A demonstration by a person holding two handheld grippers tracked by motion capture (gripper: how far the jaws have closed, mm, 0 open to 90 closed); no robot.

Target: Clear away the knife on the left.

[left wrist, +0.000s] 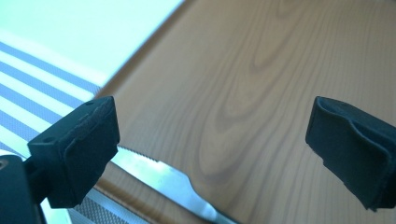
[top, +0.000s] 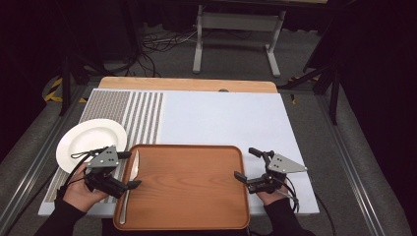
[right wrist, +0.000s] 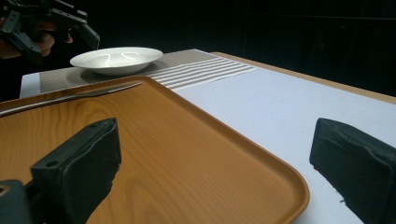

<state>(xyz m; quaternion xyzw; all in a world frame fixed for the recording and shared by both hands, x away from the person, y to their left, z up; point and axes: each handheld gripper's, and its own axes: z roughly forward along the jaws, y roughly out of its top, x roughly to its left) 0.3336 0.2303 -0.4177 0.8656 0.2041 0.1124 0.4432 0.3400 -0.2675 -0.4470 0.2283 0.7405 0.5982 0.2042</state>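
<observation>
- Your left gripper [top: 129, 169] stands with its jaws spread wide and nothing pinched between them, hovering over the left edge of the wooden tray [top: 187, 196]; your right gripper [top: 248, 164] also shows a wide gap, empty, at the tray's right edge.
- The left gripper view looks straight down between the black pads [left wrist: 84, 149]: the knife [left wrist: 163, 179] lies flat on the tray below them, its serrated edge plain to read, and neither pad touches it.
- That serration is too small to tell from the high view, where the knife [top: 131, 184] is a slim silver strip running front to back along the tray's left rim, blade toward the far side.
- The right gripper view gives the low angle: the knife [right wrist: 70, 97] lies far across the tray [right wrist: 187, 154], and beyond it the white plate [right wrist: 116, 59] shows itself to be shallow with a raised rim, something the high view flattens out.
- That same view catches your left gripper [right wrist: 56, 23] held up above the table near the plate.
- The tray holds the knife and nothing more.
- The plate [top: 91, 142] sits bare on the striped placemat [top: 142, 113], just left of the tray, touching neither tray nor knife.
</observation>
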